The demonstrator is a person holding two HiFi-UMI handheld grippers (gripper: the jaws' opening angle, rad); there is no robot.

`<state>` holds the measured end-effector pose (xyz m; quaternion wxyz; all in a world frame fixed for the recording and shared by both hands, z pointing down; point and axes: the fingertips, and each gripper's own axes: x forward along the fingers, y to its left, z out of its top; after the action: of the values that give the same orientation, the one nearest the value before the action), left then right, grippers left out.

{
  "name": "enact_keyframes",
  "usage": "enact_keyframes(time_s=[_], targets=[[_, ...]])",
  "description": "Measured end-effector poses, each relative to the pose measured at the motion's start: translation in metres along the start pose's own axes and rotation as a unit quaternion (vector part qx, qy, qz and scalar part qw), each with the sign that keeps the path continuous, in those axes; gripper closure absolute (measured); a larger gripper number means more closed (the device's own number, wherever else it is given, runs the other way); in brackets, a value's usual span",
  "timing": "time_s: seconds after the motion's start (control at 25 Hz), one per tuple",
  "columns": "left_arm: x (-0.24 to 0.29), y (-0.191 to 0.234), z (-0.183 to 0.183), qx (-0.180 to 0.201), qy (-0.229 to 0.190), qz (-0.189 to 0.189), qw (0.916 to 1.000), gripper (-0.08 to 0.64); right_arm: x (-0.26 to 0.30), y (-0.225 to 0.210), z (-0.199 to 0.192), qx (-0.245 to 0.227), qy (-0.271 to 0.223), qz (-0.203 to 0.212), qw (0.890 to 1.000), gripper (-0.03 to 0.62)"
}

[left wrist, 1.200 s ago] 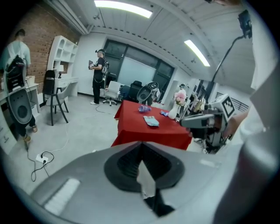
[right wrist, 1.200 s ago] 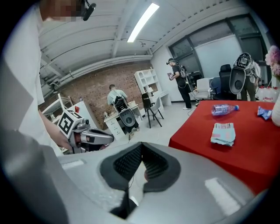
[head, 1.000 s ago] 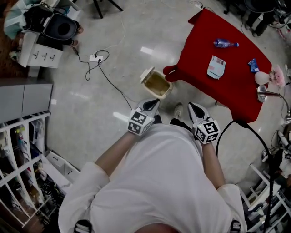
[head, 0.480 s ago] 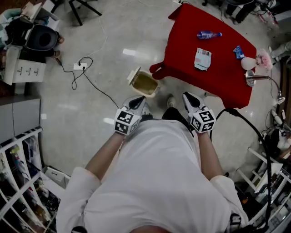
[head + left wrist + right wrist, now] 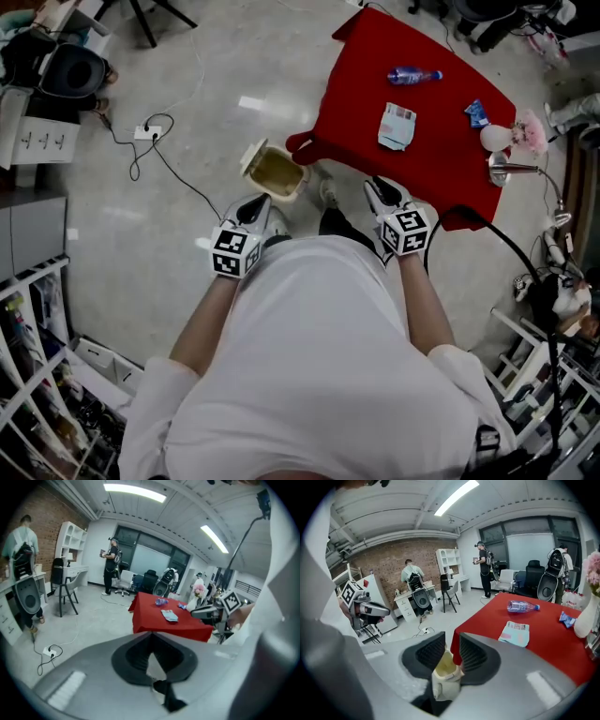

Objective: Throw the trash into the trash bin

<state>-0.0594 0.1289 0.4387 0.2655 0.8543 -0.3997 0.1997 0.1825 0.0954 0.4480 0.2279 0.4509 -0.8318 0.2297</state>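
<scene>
We are standing over the trash bin [image 5: 275,172], which is sitting lid-open on the floor just beside the corner of the red table [image 5: 361,94], handy for dropping things in; the trash is lying up on the cloth, well apart from the bin: a bottle [image 5: 412,75], a paper packet [image 5: 397,127] and a blue wrapper [image 5: 476,112]. We are holding the left gripper [image 5: 255,201] clenched on nothing, as it has no job yet. The right gripper [image 5: 375,186], nearer the table, has just been opening its jaws and is grasping nothing, probably readying for a pick; the pale shape between them seems to be the bin beyond.
</scene>
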Motion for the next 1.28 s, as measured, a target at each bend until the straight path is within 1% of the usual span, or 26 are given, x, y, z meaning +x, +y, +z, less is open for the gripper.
enact_keyframes(time_s=[0.16, 0.28, 0.48, 0.64, 0.8, 0.96, 1.08, 1.2, 1.28], targets=[[0.005, 0.004, 0.006, -0.034, -0.005, 0.037, 0.9987, 0.555, 0.008, -0.029, -0.003, -0.017, 0.026, 0.003, 1.000, 0.491], [0.013, 0.002, 0.008, -0.047, -0.008, 0.057, 0.9972, 0.555, 0.018, -0.056, -0.012, -0.028, 0.051, 0.002, 0.998, 0.479], [0.025, -0.002, 0.009, -0.074, -0.009, 0.090, 0.9932, 0.555, 0.039, -0.099, -0.032, -0.081, 0.108, -0.002, 0.991, 0.454], [0.032, -0.004, 0.008, -0.093, -0.010, 0.116, 0.9889, 0.555, 0.058, -0.132, -0.044, -0.133, 0.146, -0.009, 0.980, 0.439], [0.035, -0.001, 0.006, -0.109, -0.007, 0.141, 0.9838, 0.555, 0.080, -0.152, -0.053, -0.172, 0.186, -0.003, 0.967, 0.407], [0.034, -0.002, 0.004, -0.127, -0.007, 0.169, 0.9774, 0.555, 0.100, -0.170, -0.061, -0.187, 0.212, 0.017, 0.959, 0.390], [0.033, -0.004, 0.002, -0.143, -0.009, 0.187, 0.9717, 0.555, 0.113, -0.179, -0.069, -0.195, 0.233, 0.035, 0.952, 0.358], [0.033, -0.006, 0.001, -0.158, -0.010, 0.202, 0.9665, 0.555, 0.124, -0.186, -0.082, -0.211, 0.263, 0.052, 0.940, 0.319], [0.035, -0.009, -0.002, -0.164, -0.010, 0.208, 0.9642, 0.556, 0.128, -0.194, -0.090, -0.223, 0.277, 0.051, 0.933, 0.320]])
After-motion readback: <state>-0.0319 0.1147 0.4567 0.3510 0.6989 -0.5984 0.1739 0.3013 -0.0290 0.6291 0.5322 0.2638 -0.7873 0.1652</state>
